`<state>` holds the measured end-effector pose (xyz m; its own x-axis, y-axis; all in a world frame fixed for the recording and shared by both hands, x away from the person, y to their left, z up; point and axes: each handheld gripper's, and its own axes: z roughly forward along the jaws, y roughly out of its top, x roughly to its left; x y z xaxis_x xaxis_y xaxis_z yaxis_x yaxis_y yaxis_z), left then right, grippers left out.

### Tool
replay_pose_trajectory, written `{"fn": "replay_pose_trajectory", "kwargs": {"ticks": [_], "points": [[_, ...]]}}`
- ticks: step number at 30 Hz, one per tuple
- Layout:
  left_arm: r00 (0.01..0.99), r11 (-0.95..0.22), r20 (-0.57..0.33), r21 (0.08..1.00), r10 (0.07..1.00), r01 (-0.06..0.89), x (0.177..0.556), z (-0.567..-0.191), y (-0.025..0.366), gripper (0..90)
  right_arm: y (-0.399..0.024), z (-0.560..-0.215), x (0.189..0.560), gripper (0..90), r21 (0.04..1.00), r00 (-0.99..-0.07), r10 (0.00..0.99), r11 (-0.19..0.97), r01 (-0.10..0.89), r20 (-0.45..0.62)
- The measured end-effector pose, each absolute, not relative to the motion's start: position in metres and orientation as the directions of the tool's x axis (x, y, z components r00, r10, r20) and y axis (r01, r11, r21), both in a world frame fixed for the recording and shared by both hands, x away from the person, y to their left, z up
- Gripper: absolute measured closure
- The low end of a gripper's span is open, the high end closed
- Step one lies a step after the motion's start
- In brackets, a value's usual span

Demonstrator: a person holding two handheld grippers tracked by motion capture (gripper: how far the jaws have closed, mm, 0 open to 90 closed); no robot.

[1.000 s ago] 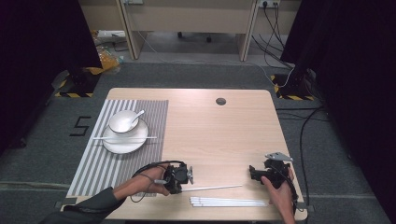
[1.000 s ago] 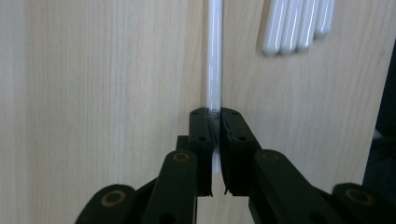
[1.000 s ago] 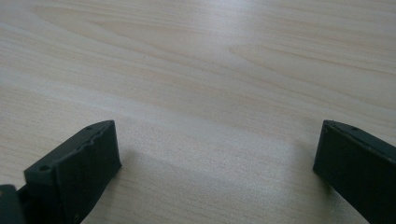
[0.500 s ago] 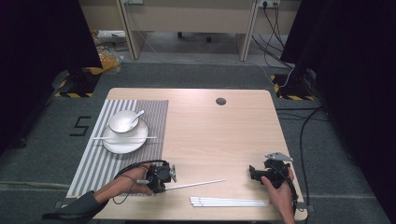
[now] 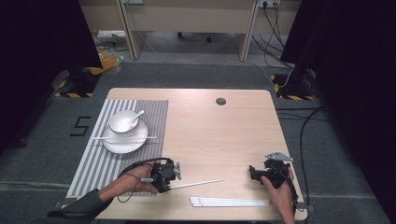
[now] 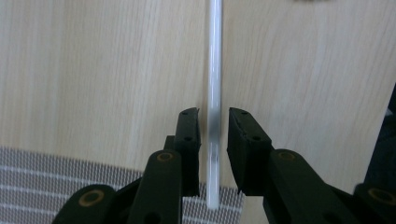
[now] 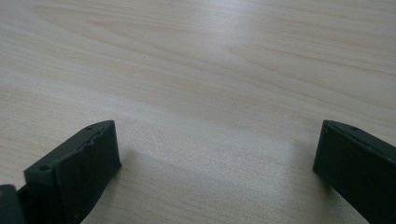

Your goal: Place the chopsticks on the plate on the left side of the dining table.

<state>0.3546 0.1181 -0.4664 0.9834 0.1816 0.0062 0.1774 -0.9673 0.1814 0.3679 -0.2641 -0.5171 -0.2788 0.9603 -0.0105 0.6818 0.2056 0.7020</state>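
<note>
In the lower left of the high view, the left gripper (image 5: 169, 179) lies low over the table (image 5: 219, 135), at the right edge of the striped mat (image 5: 93, 163). A white chopstick (image 5: 196, 184) runs from its tips toward the lower middle of the frame. In the left gripper view the chopstick (image 6: 214, 93) stands as a vertical bar up the centre, its near end over the mat's edge, between the two black jaws. The jaws have just been opening: a narrow gap shows on each side of the stick, so the pads are no longer pressing on it.

At the lower right of the high view, the right gripper (image 5: 256, 171) rests on the table in the person's hand. In the right gripper view its jaws stand wide apart over bare wood, with nothing between them.

More chopsticks (image 5: 229, 202) lie together near the bottom edge. In the left half, a bowl (image 5: 122, 122) with a spoon (image 5: 138, 115) sits on a plate (image 5: 125, 142) on the mat.
</note>
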Motion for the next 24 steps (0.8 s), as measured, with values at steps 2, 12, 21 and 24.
{"fn": "replay_pose_trajectory", "kwargs": {"ticks": [2,12,21,24], "points": [[0.985,-0.969,0.005,0.183,0.170,0.166,0.356,-0.466,0.110,72.5,-0.264,-0.517,0.368,0.4,0.702,-0.279,0.960,0.206,0.682,-0.010],[0.992,-0.979,0.012,0.161,0.128,0.124,0.360,-0.465,0.073,72.2,-0.264,-0.517,0.368,0.5,0.702,-0.279,0.960,0.206,0.682,-0.010],[0.991,-0.983,0.013,0.125,0.135,0.132,0.364,-0.468,0.052,72.2,-0.264,-0.517,0.368,0.5,0.702,-0.278,0.960,0.205,0.682,-0.010],[0.990,-0.984,0.010,0.117,0.138,0.136,0.366,-0.469,0.048,72.4,-0.264,-0.517,0.368,0.5,0.702,-0.278,0.960,0.205,0.682,-0.010]]}}
